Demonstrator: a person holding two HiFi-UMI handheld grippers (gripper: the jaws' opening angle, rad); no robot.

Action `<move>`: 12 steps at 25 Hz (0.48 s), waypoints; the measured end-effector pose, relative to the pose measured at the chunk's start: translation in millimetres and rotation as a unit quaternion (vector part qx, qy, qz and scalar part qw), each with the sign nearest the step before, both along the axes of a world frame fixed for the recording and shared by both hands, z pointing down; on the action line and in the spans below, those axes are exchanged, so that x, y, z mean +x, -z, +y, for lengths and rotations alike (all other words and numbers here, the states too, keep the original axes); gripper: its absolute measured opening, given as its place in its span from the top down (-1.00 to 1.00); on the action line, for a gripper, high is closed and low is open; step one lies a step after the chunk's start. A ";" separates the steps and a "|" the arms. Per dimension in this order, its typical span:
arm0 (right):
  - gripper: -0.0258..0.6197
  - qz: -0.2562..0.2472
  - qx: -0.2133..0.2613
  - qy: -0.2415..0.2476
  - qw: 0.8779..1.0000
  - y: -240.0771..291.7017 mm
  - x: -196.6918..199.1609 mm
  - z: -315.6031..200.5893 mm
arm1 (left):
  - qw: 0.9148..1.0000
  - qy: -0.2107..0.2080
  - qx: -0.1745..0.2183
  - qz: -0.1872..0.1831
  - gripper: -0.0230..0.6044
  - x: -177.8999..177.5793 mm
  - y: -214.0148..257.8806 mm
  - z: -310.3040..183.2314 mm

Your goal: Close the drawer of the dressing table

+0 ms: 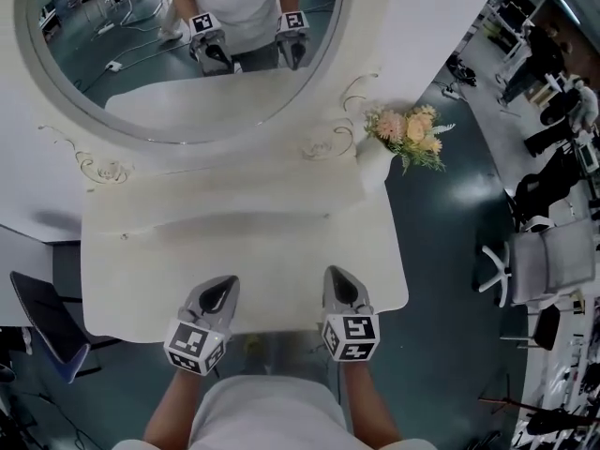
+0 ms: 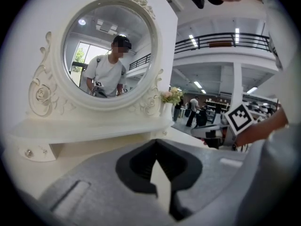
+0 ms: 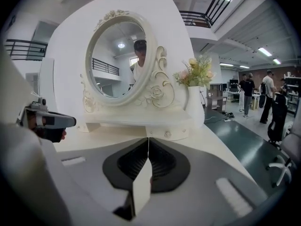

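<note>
1. Both grippers are being held over the near edge of the dressing table (image 1: 141,279). The left gripper (image 1: 221,289) and the right gripper (image 1: 341,284) are lying side by side, with their tips being pointed toward the mirror (image 1: 178,54).
2. Each pair of jaws is being held pressed together at the tips, with nothing caught between them.
3. The drawer is not being shown plainly. A greyish strip (image 1: 281,350) under the table's near edge, between the two grippers, is being judged to be its open mouth. Its long axis would be running left to right along that edge, below and slightly behind the tips.
4. Neither gripper is being placed nearer than the other. The push is being expected to go away from the person, toward the mirror.
5. No brand or legible writing is being shown; only square black-and-white markers (image 1: 195,343) are being carried on the grippers.
</note>
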State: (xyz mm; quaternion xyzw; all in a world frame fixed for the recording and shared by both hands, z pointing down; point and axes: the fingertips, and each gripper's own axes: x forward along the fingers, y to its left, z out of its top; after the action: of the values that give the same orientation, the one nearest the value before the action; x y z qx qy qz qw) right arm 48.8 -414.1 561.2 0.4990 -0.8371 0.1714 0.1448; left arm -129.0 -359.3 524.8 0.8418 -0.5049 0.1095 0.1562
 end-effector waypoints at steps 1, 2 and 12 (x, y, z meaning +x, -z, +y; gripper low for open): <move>0.91 0.000 0.002 -0.001 1.000 2.7 -0.2 5.6 | 1.000 0.001 0.004 0.000 0.93 -1.5 3.9 2.9; 0.91 0.000 0.003 -0.001 1.000 5.5 -0.5 11.5 | 1.000 0.001 0.009 0.000 0.93 -3.0 7.8 6.2; 0.91 -0.006 0.026 -0.007 1.000 39.9 -8.8 60.2 | 0.999 0.008 0.045 0.004 0.93 -24.7 44.0 43.2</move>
State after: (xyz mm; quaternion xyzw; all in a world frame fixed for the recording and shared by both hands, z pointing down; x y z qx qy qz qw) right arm 40.1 -353.9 521.3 0.5070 -0.8388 0.1535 0.1254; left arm -153.6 -316.1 480.8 0.8443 -0.5154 0.0820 0.1213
